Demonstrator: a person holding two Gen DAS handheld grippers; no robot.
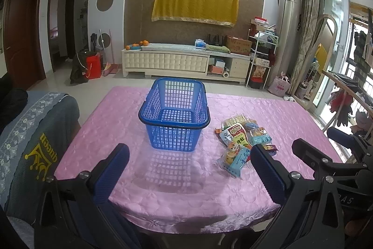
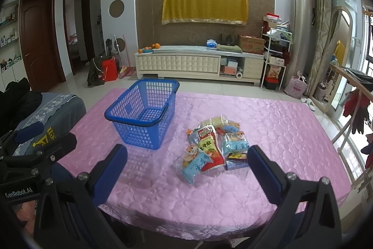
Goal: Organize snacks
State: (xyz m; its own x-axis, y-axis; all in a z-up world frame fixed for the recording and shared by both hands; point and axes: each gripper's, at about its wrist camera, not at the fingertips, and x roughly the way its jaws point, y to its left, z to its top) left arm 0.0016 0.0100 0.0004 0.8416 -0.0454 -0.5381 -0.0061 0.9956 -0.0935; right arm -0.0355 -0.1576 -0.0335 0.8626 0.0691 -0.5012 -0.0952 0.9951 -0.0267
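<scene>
- Now, at the bottom of each wrist view, the left gripper [image 1: 190,156] and right gripper [image 2: 187,158] hover with fingers spread wide, holding nothing.
- Just beyond, centre-right, the snack packets [image 2: 213,147] lie heaped on the pink tablecloth [image 2: 279,132].
- Left of the heap, the blue basket [image 1: 174,117] stands upright and empty, long axis running away from the camera.
- Sorting looks unstarted; the next move likely calls for pinching one top packet.
</scene>
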